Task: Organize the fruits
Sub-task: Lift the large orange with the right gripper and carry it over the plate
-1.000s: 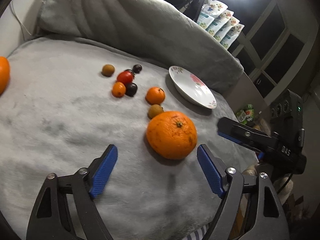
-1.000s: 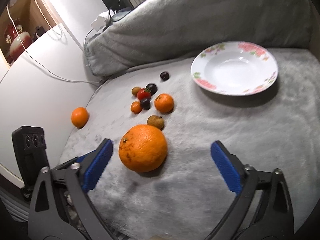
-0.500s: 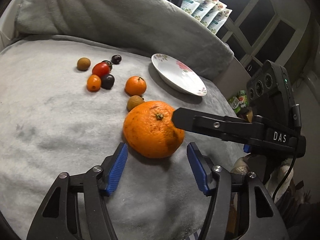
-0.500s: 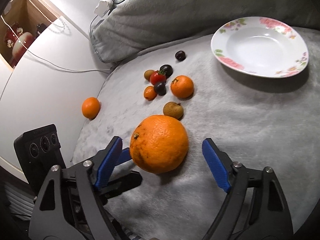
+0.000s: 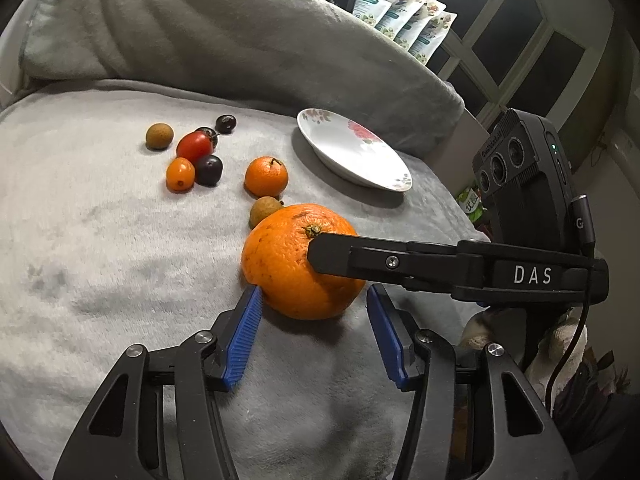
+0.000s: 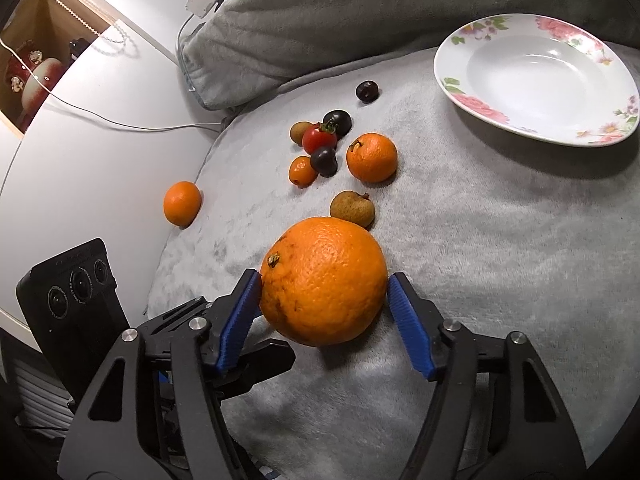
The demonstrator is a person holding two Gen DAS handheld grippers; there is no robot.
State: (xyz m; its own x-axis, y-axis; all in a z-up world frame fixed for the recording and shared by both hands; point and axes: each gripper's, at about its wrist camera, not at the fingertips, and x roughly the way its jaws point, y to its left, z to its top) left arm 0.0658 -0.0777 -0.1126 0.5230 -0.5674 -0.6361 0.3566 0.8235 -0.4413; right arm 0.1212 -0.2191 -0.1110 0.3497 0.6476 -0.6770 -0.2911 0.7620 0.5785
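Note:
A large orange lies on the grey blanket, also in the left wrist view. My right gripper has closed around it, both blue pads touching its sides. My left gripper is partly open just in front of the orange, its left pad near the skin. The right gripper's black finger crosses the orange in the left wrist view. A white floral plate sits empty at the back right, and shows in the left wrist view.
A small mandarin, two longans, a red tomato, an orange tomato and dark fruits lie behind the orange. Another mandarin sits at the blanket's left edge. A grey pillow lines the back.
Both grippers moved forward to the large orange. The right jaws narrowed from wide open until the pads met the orange. The left jaws also narrowed.

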